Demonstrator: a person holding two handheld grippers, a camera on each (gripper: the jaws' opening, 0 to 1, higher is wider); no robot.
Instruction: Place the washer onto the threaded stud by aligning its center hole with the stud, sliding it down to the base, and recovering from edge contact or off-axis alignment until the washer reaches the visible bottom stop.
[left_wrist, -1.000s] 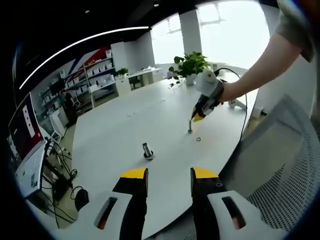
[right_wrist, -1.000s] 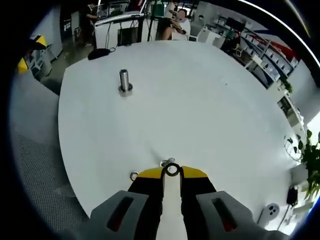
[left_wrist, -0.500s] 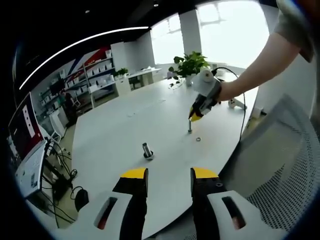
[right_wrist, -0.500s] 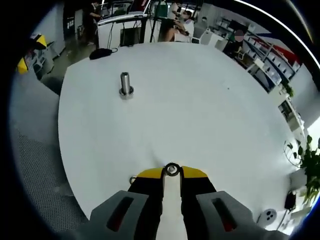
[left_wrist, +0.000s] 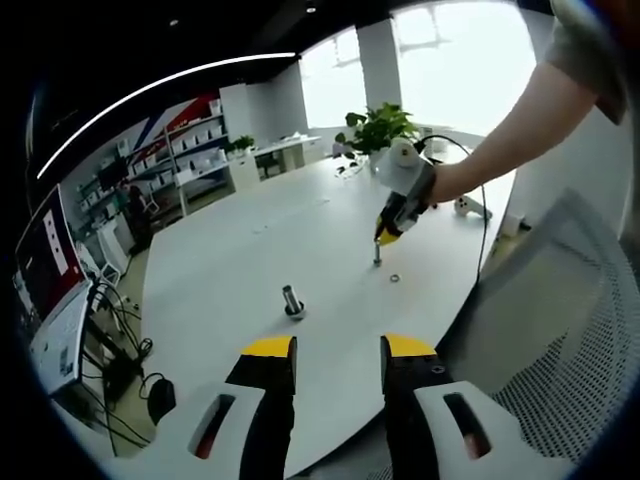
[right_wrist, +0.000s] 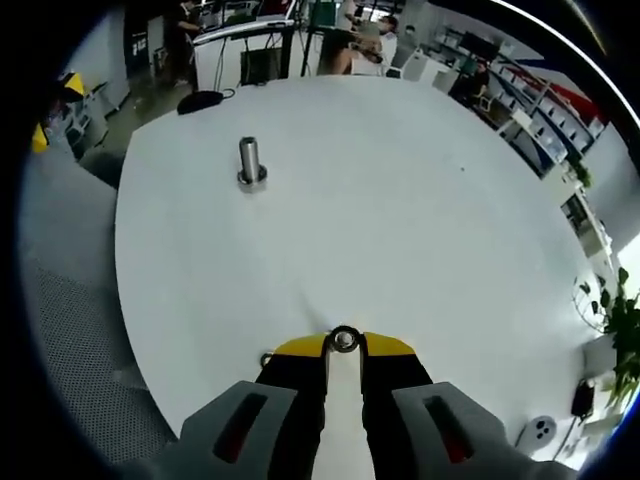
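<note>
A short metal threaded stud (left_wrist: 292, 301) (right_wrist: 249, 163) stands upright on the white round table (left_wrist: 300, 250) (right_wrist: 400, 220). My right gripper (right_wrist: 344, 340) is shut on a small steel washer (right_wrist: 344, 339), held at the fingertips above the table's near edge. In the left gripper view the right gripper (left_wrist: 386, 236) hangs over the table in a person's hand, with a loose washer (left_wrist: 394, 278) lying close by and another small metal piece (left_wrist: 377, 260) under its tip. My left gripper (left_wrist: 338, 349) is open, off the table's edge, with nothing between its jaws.
A second washer (right_wrist: 266, 357) lies on the table just left of my right jaws. A mesh chair (left_wrist: 560, 330) stands by the table. A potted plant (left_wrist: 378, 128) sits at the far edge. Shelves, desks and seated people fill the room behind.
My right gripper has lifted slightly with the washer; the loose washers below have slipped partly behind the jaws. The left gripper has stayed put.
</note>
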